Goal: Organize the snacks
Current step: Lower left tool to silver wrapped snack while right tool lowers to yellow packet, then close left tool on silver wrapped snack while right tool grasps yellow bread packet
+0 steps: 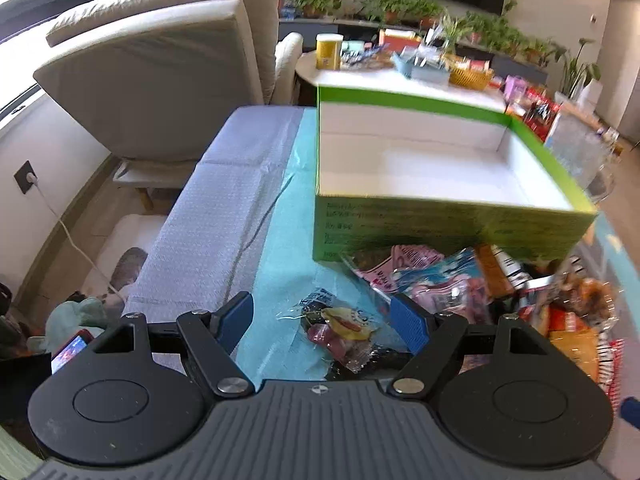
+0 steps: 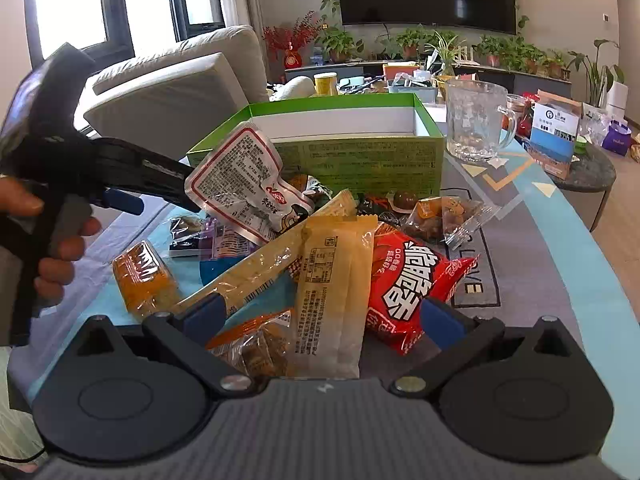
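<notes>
— While the left tongs (image 1: 322, 306) are hovering over the worktop (image 1: 276, 240), how are they standing?

— They are gaping wide apart and gripping nothing. A clear candy pack (image 1: 344, 328) is lying on the teal cloth between them.

— Where is the green box (image 1: 440, 224) sitting?

— At one o'clock from those tongs, open and showing a bare white inside. The snack heap (image 1: 540, 304) is sprawling at three o'clock, right against its near wall.

— And the right tongs (image 2: 324, 312)?

— They are standing apart too, over the heap. A pale yellow packet (image 2: 332, 280) and a red bag (image 2: 408, 280) are lying between them, and I cannot tell whether the pads are touching either. A white red-edged packet (image 2: 240, 172) is tilting up at eleven o'clock, and a glass mug (image 2: 476, 120) is standing at one o'clock beside the box.

— Who is holding the left tool?

— A hand (image 2: 52, 248), showing at nine o'clock.
</notes>
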Motion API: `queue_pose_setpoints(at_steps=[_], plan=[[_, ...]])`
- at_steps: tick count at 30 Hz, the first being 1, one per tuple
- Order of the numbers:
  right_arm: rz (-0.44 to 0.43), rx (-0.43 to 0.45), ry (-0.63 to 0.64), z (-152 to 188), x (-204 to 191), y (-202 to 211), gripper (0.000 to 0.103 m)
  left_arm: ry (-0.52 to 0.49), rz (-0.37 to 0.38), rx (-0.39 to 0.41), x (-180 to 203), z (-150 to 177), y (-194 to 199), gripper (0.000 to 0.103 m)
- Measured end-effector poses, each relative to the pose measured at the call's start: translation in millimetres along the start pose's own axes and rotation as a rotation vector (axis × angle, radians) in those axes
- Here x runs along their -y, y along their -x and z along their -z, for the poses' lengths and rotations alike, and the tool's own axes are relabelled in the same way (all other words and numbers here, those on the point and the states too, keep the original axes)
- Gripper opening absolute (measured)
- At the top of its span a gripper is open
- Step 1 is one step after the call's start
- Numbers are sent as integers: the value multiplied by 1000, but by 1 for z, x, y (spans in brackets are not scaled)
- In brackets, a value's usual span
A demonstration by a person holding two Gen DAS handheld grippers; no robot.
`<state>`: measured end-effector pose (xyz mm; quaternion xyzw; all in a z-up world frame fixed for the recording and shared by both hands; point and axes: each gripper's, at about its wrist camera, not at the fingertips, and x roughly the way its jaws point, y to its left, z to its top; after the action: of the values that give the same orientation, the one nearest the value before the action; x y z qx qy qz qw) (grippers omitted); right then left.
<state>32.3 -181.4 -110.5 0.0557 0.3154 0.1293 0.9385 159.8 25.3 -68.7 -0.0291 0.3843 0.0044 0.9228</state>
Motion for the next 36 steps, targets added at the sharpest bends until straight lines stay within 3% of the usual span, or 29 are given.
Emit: queue_pose_setpoints(at_steps=[3,8,12,16,20,23,25,26,28,36], plan=[[-2,-4,1,-1,0,0,63,2,43,41,-4,1,22,72],[-8,8,10,-1,-3,1,63,-87,256,99,14,4,50,73],[0,-9,7,0,-4,0,63,-155,235,60,37,6,34,73],[30,6,11,1,-1,6,63,-158,285,7,37,15,27,72],[35,-8,-22,0,5,2,63,-199,284,-17,38,23,21,71],[28,-16,-41,-1,6,1,63,-189,315,-59,37,25,15,56],[22,-18,-37,-1,5,2,63,-188,357,-106,38,27,10,26],[18,-19,-36,-1,5,3,63,-186,388,-130,38,29,8,24],[7,-34,-45,-2,5,2,63,-181,429,-140,39,33,10,8],[31,-54,-29,-5,-6,-6,63,-223,424,-81,39,38,29,4]])
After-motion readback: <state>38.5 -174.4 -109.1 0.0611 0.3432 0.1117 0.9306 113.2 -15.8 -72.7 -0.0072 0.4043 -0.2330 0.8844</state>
